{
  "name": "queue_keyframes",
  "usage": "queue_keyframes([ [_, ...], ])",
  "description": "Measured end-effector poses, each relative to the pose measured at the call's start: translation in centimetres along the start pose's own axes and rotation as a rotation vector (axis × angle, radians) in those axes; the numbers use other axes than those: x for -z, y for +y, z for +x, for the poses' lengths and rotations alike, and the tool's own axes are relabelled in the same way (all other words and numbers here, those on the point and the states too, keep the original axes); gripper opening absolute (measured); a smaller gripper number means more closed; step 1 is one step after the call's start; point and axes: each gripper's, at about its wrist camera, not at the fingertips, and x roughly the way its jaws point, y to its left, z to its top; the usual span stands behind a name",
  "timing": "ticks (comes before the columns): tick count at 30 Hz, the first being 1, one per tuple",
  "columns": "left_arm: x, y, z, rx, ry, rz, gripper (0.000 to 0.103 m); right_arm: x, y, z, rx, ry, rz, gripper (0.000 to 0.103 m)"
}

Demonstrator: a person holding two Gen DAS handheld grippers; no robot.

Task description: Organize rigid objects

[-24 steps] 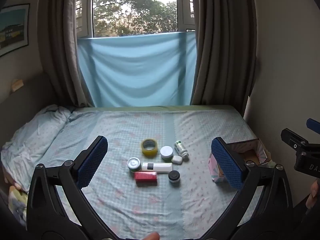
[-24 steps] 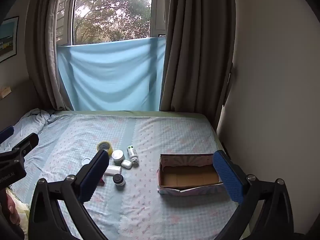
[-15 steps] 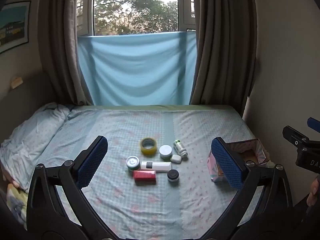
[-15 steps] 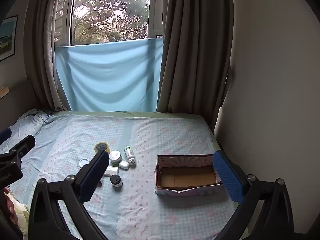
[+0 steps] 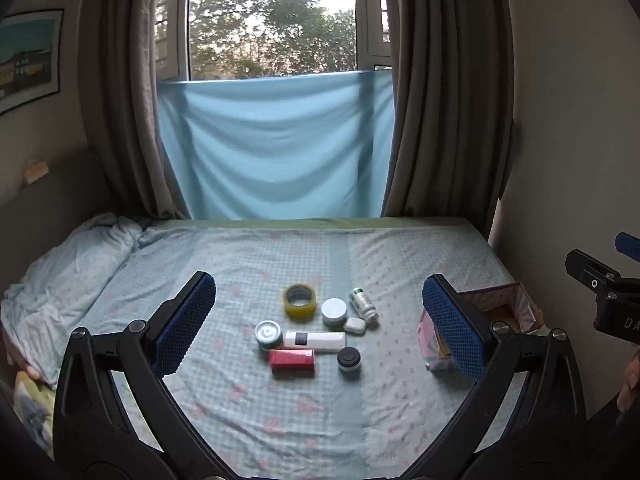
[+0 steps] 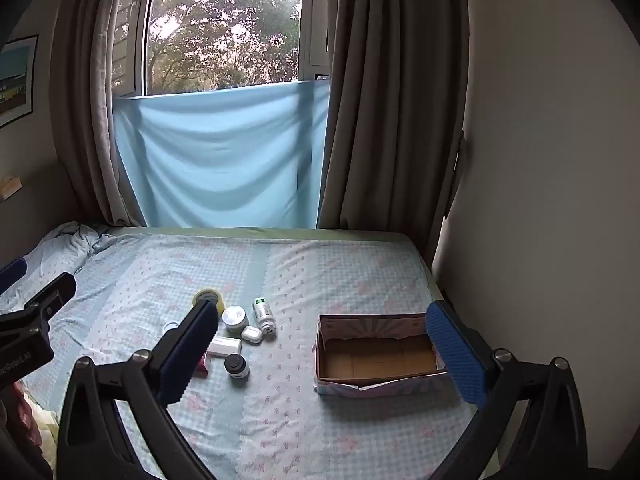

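Observation:
A cluster of small objects lies mid-bed: a yellow tape roll (image 5: 300, 301), a white-lidded jar (image 5: 334, 311), a green-and-white bottle (image 5: 363, 304), a white earbud case (image 5: 355, 325), a round tin (image 5: 268, 333), a white rectangular device (image 5: 315, 341), a red box (image 5: 291, 358) and a black-lidded jar (image 5: 349, 359). An empty open cardboard box (image 6: 378, 356) sits to their right. My left gripper (image 5: 318, 324) is open and empty, held above and short of the cluster. My right gripper (image 6: 326, 354) is open and empty, before the box.
The bed (image 5: 248, 400) carries a light blue patterned sheet, with a rumpled quilt (image 5: 60, 280) at the left. A wall (image 6: 540, 200) runs close along the bed's right edge. Curtains (image 6: 392, 100) and a blue cloth (image 5: 276, 148) hang at the window behind.
Both views have shifted slightly: the objects sit a little farther left and higher in frame than before. Both grippers stay open. No object has moved on the bed.

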Motion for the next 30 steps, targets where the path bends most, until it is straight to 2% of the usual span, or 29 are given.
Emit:
queue_keyframes([
  [30, -0.35, -0.55, 0.15, 0.009, -0.014, 0.026, 0.103, -0.43, -0.28, 0.91, -0.008, -0.015, 0.012, 0.103],
])
